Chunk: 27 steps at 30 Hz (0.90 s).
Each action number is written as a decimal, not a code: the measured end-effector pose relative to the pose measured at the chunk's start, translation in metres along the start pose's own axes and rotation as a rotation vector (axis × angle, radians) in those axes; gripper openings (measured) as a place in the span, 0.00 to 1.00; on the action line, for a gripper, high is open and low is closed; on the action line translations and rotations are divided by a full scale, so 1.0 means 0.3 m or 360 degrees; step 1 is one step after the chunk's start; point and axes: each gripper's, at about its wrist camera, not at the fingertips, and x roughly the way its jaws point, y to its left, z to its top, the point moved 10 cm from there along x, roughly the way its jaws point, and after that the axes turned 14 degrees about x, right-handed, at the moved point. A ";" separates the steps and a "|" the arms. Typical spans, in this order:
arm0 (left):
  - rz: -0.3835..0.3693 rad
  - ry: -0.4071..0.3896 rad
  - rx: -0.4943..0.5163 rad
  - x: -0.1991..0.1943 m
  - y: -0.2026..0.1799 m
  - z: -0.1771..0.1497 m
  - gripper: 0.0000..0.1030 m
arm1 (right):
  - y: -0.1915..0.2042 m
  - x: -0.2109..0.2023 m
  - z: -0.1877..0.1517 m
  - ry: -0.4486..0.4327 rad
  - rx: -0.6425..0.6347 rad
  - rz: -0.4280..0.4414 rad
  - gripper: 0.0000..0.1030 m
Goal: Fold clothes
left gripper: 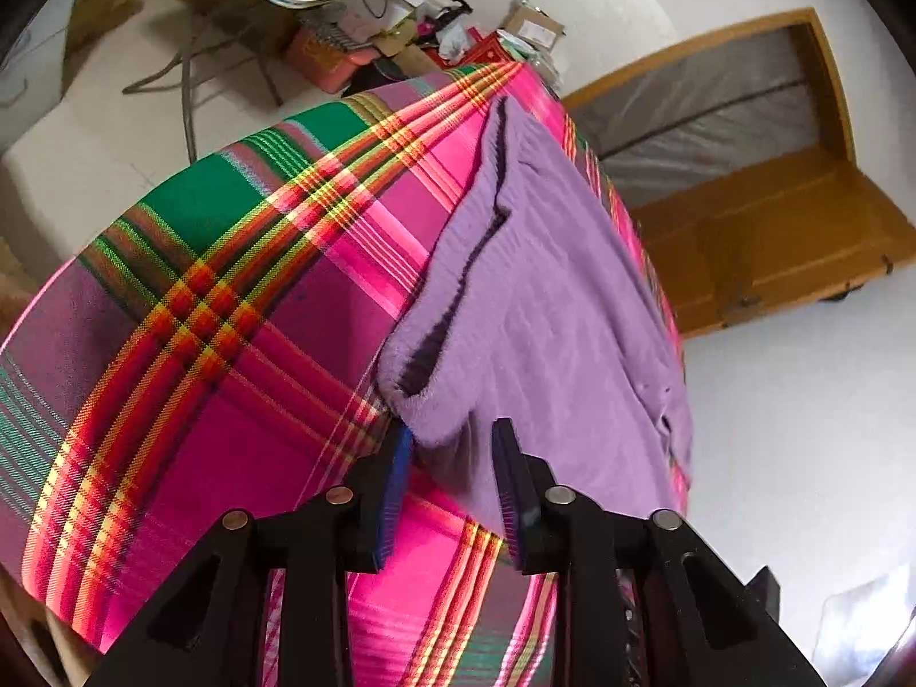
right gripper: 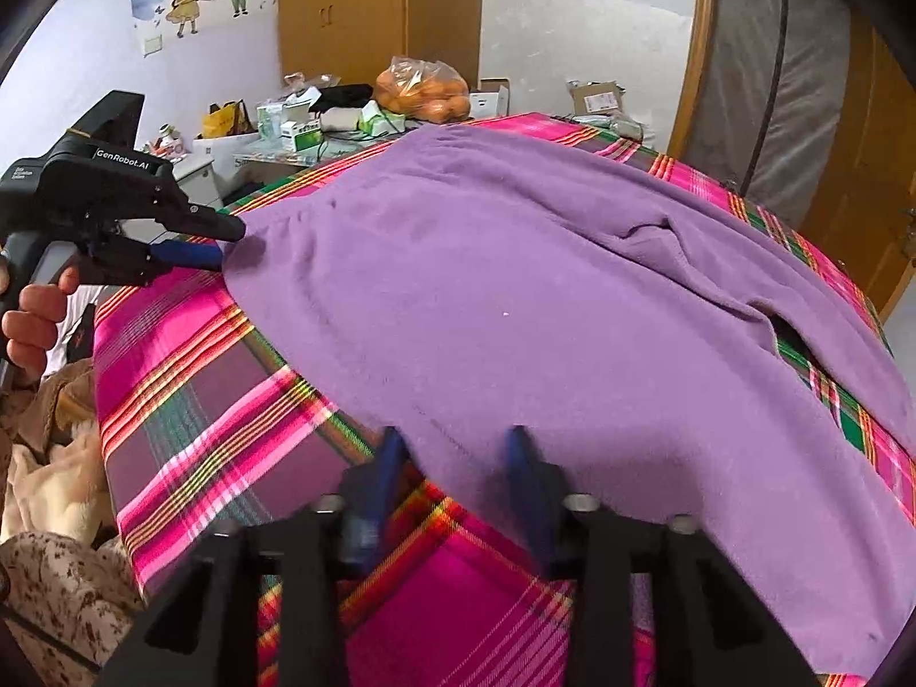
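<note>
Purple garment [right gripper: 515,297] lies spread on the plaid bench [right gripper: 200,401]; both tongs, left [left gripper: 452,441] and right [right gripper: 455,446], stand spread at its edge, probably to grip it.

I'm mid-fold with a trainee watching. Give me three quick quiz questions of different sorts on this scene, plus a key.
1. True or false: the purple fleece garment lies spread on the pink, green and yellow plaid cloth.
2. Multiple choice: the left gripper has its blue-padded fingers (A) open on either side of the garment's edge, (B) shut on a sock, (C) out of view.
3. Fill in: behind the bed, a clear plastic bag holds fruit of what colour?

Key: 1 true; 2 A; 3 orange.
</note>
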 end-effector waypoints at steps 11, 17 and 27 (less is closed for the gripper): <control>0.0024 -0.0198 -0.0040 -0.070 0.015 0.080 0.08 | 0.075 -0.038 0.063 -0.0076 0.0066 0.0103 0.03; 0.0088 -0.0065 -0.0009 -0.029 0.052 0.025 0.09 | 0.057 0.001 0.025 0.0039 0.0067 0.0096 0.03; 0.0174 -0.0076 -0.0016 -0.072 0.088 0.055 0.12 | 0.042 -0.037 0.032 0.0089 0.0047 0.0200 0.14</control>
